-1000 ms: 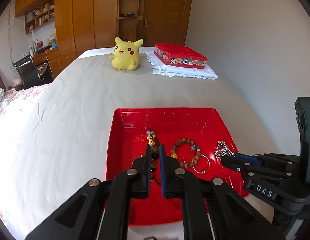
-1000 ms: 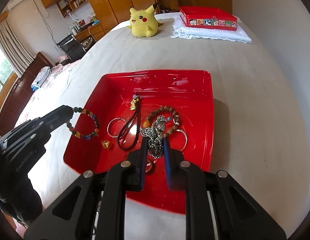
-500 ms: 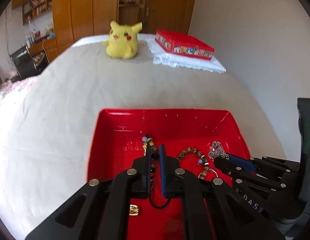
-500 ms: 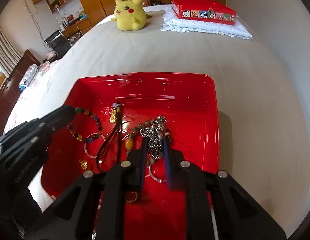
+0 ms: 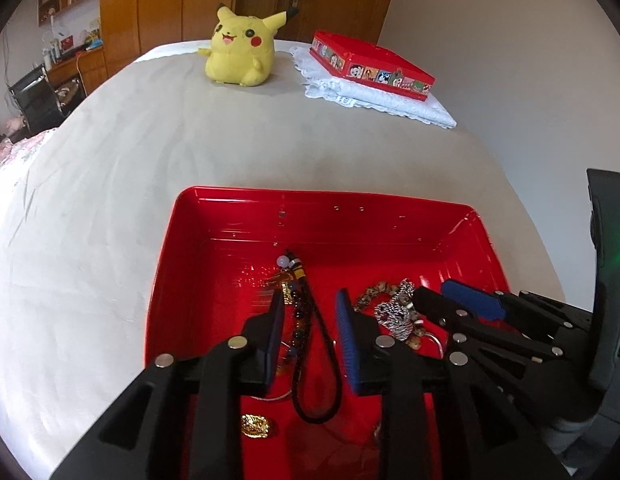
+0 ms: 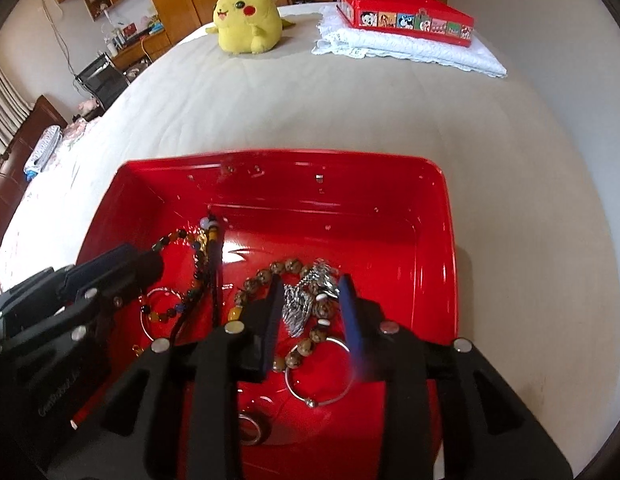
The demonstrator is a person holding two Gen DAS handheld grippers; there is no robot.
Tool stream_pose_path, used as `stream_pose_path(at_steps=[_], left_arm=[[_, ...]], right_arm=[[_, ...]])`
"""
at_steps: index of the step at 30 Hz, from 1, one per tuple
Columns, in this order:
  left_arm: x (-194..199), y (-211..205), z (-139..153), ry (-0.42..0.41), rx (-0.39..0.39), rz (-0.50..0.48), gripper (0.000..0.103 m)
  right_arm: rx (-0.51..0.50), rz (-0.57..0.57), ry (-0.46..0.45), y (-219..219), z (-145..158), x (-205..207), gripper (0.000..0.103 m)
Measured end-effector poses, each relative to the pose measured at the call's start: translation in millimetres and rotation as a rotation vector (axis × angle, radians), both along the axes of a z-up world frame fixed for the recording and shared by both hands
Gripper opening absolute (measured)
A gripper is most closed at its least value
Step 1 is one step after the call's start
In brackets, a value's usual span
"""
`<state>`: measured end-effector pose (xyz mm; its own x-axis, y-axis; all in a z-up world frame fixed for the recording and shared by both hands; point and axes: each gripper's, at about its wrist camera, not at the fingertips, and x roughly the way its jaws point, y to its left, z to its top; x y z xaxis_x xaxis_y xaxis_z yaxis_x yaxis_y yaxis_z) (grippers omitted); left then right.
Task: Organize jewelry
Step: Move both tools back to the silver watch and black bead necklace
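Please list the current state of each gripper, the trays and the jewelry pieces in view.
Left gripper: jaws just opened, astride the black cord bracelet.
Right gripper: jaws just opened, astride the silver chain.
Big red plastic tray: open, holding jewelry.
Small red cartoon-decorated box: open-topped, on folded white cloth.

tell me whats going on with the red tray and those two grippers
A person with a gripper in each hand is sorting jewelry in a red tray on a bed. The left gripper is down over a dark beaded cord, and the right gripper is over a silver chain lying on a brown bead bracelet. Both sets of jaws have just been opening, with each piece lying between them, ungripped.
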<state>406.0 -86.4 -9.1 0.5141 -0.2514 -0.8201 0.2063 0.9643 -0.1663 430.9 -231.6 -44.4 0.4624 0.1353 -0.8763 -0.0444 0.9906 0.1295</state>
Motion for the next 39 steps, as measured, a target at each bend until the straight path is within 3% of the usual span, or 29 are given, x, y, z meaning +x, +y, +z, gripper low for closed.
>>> stream_pose_path(at_steps=[4, 7, 18, 28, 39], left_arm=[[-9, 4, 12, -0.021, -0.016, -0.004, 0.027], [-17, 7, 24, -0.040, -0.027, -0.008, 0.035], [-98, 40, 56, -0.095, 0.018, 0.009, 0.043], [-168, 88, 45, -0.063, 0.056, 0.077, 0.053], [-211, 117, 4, 0.025, 0.071, 0.123, 0.055]], right_arm=[[0.021, -0.001, -0.021, -4, 9, -6, 0.029], [0.029, 0.000, -0.037, -7, 18, -15, 0.029], [0.074, 0.061, -0.092, -15, 52, -89, 0.029], [0.115, 0.131, -0.102, -12, 58, -163, 0.029], [0.124, 0.305, -0.005, 39, 22, -199, 0.029]])
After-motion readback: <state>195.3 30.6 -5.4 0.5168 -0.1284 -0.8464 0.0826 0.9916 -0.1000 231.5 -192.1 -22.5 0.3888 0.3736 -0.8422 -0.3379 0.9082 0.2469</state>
